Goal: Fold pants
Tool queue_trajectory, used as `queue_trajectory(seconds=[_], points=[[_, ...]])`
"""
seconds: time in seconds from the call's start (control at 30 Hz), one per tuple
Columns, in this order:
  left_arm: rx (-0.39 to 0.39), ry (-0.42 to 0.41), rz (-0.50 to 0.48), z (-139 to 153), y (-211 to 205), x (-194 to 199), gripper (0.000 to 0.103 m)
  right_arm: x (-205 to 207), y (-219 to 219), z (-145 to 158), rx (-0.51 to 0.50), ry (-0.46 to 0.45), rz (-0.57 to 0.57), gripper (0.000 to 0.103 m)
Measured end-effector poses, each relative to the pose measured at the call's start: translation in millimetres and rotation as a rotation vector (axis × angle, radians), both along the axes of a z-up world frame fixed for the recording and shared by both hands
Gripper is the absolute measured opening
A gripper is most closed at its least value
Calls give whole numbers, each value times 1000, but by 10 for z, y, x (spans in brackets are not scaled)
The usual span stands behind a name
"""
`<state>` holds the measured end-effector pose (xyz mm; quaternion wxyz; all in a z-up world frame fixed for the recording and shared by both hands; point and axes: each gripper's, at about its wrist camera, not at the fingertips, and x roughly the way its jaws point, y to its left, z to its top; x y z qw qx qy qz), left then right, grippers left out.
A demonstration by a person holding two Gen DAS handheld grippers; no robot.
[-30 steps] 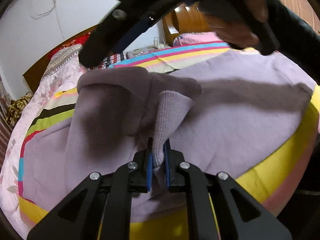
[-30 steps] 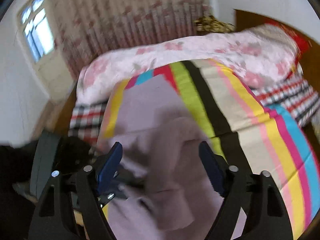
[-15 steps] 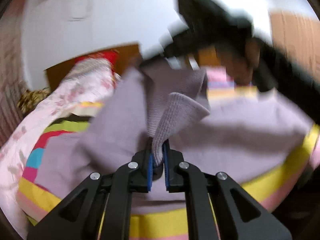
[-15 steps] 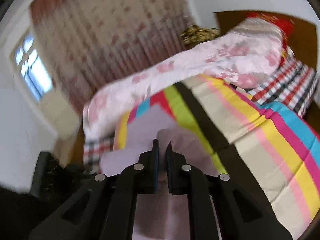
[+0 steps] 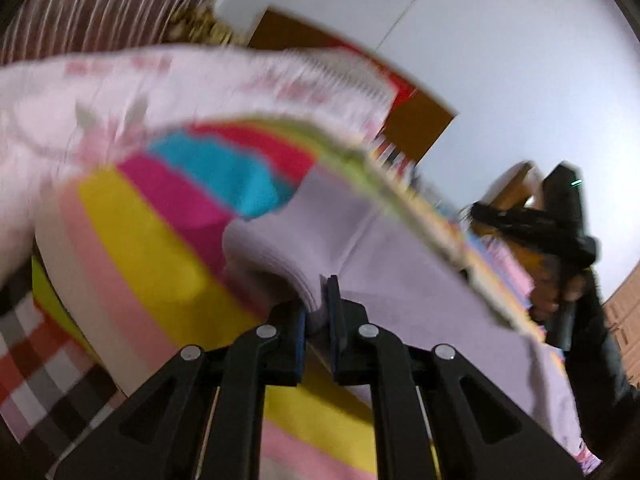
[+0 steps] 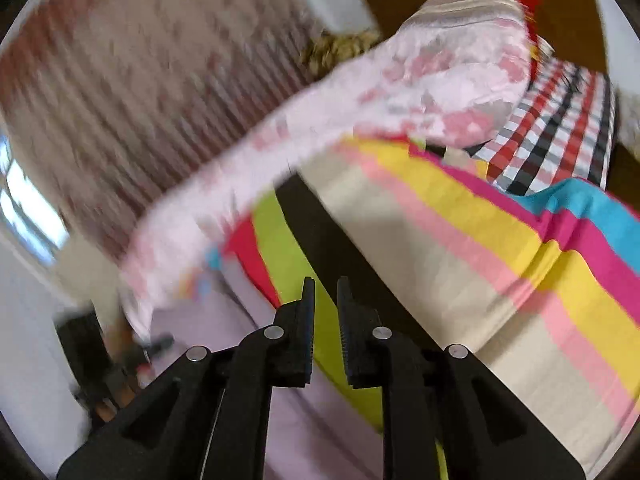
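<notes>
Left gripper (image 5: 324, 300) clamped on pants (image 5: 400, 280), now swung over the striped bedspread (image 5: 132, 240); right gripper (image 6: 325, 304), earlier apart, nearly together, nothing visible between: fold underway.

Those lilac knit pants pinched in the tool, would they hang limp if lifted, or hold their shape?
Probably limp: the lilac knit pants bunch into soft curved folds where the left tool pinches them. They seem light, since a small pinch holds a thick fold. The ribbed knit looks grippy rather than slippery, though blur limits certainty.
</notes>
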<state>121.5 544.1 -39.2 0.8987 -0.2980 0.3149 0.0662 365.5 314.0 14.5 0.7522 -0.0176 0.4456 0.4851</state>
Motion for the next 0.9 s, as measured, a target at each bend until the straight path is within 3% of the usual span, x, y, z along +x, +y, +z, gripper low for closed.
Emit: queue_trajectory(seconds=[0.1, 0.2, 0.27, 0.3, 0.47, 0.6, 0.67, 0.73, 0.9], points=[[-62, -9, 54, -82, -16, -42, 9, -62, 55, -239, -17, 55, 84, 16], [-100, -37, 87, -93, 12, -188, 9, -126, 157, -345, -29, 40, 141, 33], [-97, -25, 97, -112, -1, -200, 10, -181, 250, -350, 3, 38, 191, 88], [-88, -20, 98, -112, -47, -231, 10, -236, 305, -307, 22, 35, 211, 88], [-88, -18, 119, -188, -62, -258, 13, -476, 767, -136, 11, -64, 367, 69], [-99, -30, 147, -215, -73, -280, 13, -623, 1195, -246, -87, -83, 485, 55], [-96, -36, 164, -191, -95, -292, 10, -687, 1325, -375, -182, -141, 495, 32], [-38, -60, 163, -41, -163, -287, 9, -744, 1252, -298, -152, -182, 501, 8], [54, -160, 97, 345, -283, -163, 10, -773, 920, 139, -43, -325, 391, 8]])
